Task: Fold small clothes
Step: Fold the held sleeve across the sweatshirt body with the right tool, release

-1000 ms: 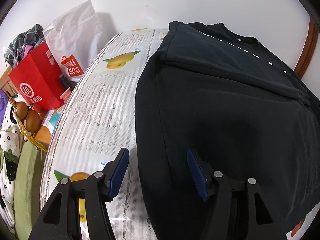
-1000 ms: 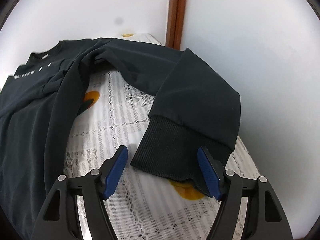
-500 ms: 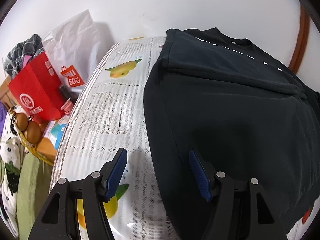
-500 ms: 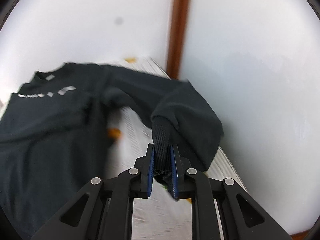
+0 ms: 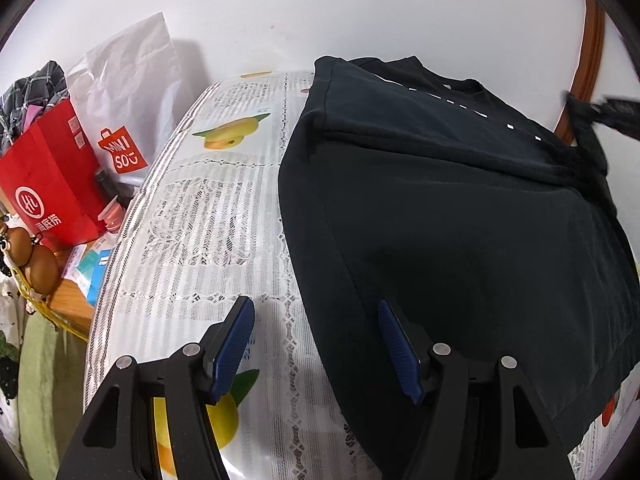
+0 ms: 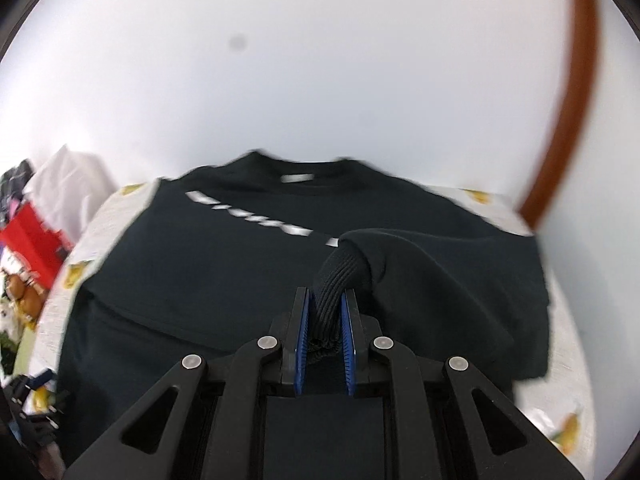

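Right tool (image 6: 325, 312) pinches the black sweatshirt's (image 5: 460, 216) ribbed cuff (image 6: 334, 280); left tool (image 5: 316, 344) hovers spread over the desk (image 5: 208, 216).

Left tongs (image 5: 316, 344) agape; right tongs (image 6: 325, 312) pinched tight.

A plain white wall (image 5: 360, 8) meets brown wooden trim (image 5: 592, 40).

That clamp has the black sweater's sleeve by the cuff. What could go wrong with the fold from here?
The right gripper pinches only the ribbed cuff, so it might slip out mid-swing. The sleeve is bunched and could land crooked on the sweatshirt. The left gripper hangs open and pins nothing, so the body may drag across the tablecloth.
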